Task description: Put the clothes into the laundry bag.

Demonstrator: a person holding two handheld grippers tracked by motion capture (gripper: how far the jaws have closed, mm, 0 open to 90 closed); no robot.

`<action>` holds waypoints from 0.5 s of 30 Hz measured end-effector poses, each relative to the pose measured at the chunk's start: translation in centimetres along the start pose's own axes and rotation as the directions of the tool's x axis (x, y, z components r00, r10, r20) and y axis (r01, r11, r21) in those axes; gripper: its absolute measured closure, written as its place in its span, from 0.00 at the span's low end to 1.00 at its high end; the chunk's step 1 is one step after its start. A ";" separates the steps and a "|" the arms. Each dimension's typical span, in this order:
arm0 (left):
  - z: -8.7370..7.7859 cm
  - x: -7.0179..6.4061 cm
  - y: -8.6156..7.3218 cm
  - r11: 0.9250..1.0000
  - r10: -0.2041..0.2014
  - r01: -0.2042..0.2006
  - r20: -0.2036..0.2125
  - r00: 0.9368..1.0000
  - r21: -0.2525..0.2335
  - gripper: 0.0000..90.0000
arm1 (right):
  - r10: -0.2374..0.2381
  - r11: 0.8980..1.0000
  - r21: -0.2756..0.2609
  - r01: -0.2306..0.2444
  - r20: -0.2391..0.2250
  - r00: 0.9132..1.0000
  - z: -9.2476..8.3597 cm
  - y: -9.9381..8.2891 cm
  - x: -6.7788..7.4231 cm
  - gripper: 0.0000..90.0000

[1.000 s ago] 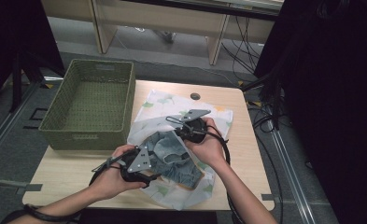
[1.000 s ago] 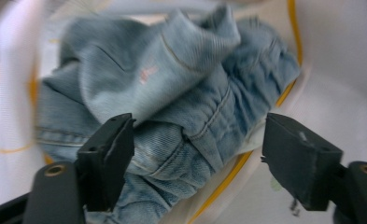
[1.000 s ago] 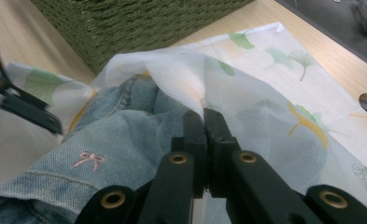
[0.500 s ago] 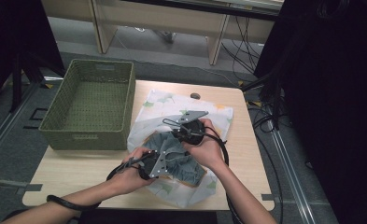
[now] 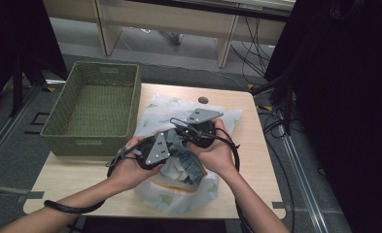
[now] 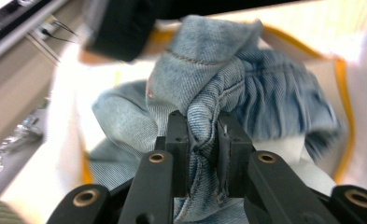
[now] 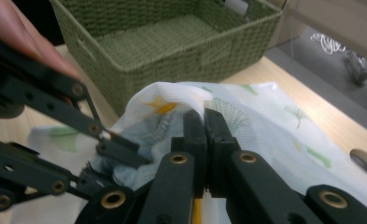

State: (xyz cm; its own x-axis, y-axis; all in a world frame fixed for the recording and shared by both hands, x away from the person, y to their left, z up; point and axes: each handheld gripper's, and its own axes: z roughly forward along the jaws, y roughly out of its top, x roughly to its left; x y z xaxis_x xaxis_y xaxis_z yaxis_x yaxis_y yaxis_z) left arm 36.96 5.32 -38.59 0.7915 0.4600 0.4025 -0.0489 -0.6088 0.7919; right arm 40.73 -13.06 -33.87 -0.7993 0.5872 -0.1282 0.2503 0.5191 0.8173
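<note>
Denim jeans lie bunched inside a white leaf-print bag on the worktop, right of the green woven basket; their long axis cannot be told in this crumple. The left gripper has just been closing, and its fingers pinch a denim fold. The right gripper has its fingers clenched on the bag's edge.

Crumpled blue denim garment, seemingly jeans, bunched inside a white leaf-print bag with yellow trim.
</note>
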 end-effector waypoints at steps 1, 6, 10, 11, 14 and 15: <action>-0.3 0.2 0.3 1.000 0.008 -0.008 -0.014 1.000 -0.002 0.85 | -0.004 1.000 -0.008 0.004 0.000 1.000 -0.1 0.2 0.1 1.00; 1.0 0.2 -0.1 0.999 0.023 -0.023 -0.016 1.000 0.022 0.84 | 0.003 1.000 -0.030 -0.003 0.001 1.000 -0.4 0.5 0.0 1.00; 5.0 -0.3 -2.3 0.997 0.010 -0.012 0.030 1.000 0.071 0.83 | 0.019 0.999 -0.028 -0.019 0.001 1.000 -0.4 0.3 -0.4 1.00; 5.8 -0.4 -2.7 0.997 0.009 -0.012 0.038 0.999 0.082 0.82 | 0.023 0.999 -0.026 -0.023 0.001 1.000 -0.4 0.2 -0.5 1.00; 8.3 -0.9 -4.2 0.992 0.002 -0.010 0.064 0.998 0.127 0.81 | 0.032 0.999 -0.019 -0.032 0.004 0.999 -0.3 -0.1 -0.9 1.00; 8.6 -0.9 -4.3 0.991 -0.003 -0.005 0.067 0.998 0.130 0.81 | 0.039 0.999 -0.014 -0.039 0.006 0.999 -0.2 -0.3 -1.1 1.00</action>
State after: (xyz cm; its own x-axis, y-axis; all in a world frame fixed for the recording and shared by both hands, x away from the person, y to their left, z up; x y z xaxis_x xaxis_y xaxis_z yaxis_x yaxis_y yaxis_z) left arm 41.68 1.93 -46.36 0.8307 0.4176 0.3681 0.0266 -0.6903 0.7230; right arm 41.39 -13.98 -33.82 -0.7857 0.6106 -0.0994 0.2734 0.4868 0.8296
